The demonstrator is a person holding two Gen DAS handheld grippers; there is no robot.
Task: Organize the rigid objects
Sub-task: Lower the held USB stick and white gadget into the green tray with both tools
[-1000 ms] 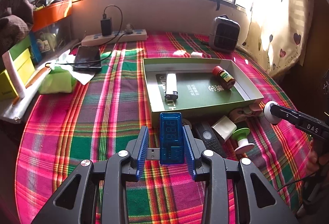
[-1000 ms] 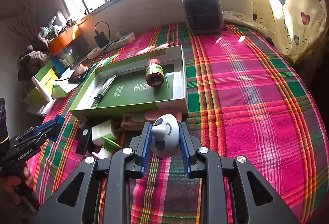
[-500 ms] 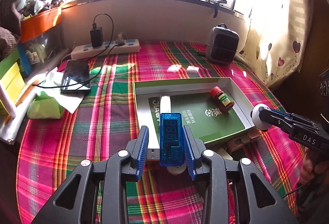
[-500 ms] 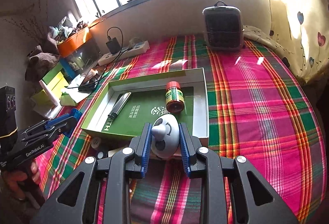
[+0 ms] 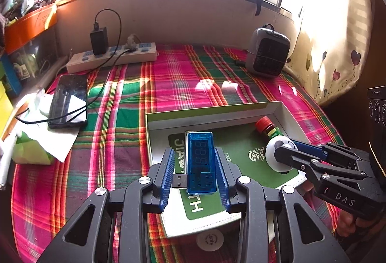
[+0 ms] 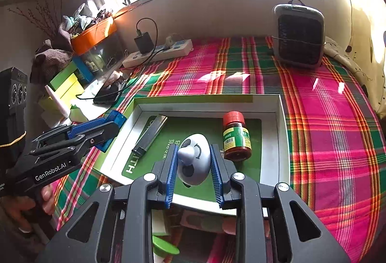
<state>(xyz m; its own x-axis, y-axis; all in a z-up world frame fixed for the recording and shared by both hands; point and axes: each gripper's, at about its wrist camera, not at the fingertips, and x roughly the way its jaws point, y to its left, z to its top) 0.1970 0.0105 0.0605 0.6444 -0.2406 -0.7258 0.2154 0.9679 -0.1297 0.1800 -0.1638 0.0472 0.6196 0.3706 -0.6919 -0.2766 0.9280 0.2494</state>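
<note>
My left gripper [image 5: 194, 161] is shut on a blue USB meter [image 5: 200, 161] and holds it above the left part of the green tray [image 5: 217, 108]. My right gripper [image 6: 193, 161] is shut on a white panda-face toy [image 6: 194, 162] above the tray [image 6: 207, 100], which has a white rim. It also shows in the left wrist view [image 5: 277, 158]. In the tray lie a red-capped bottle [image 6: 235, 136] and a silver lighter [image 6: 149, 135]. The left gripper shows at the left of the right wrist view [image 6: 115, 121].
A small heater [image 6: 299, 36] stands at the back right. A power strip [image 5: 111, 57], a phone [image 5: 68, 97] with cables and tissue lie at the back left. Several small objects, among them a green-topped piece [image 6: 165, 247], lie in front of the tray.
Both grippers have moved forward with their objects, from in front of the tray to above it. The small objects in front of the tray have dropped under the grippers.
</note>
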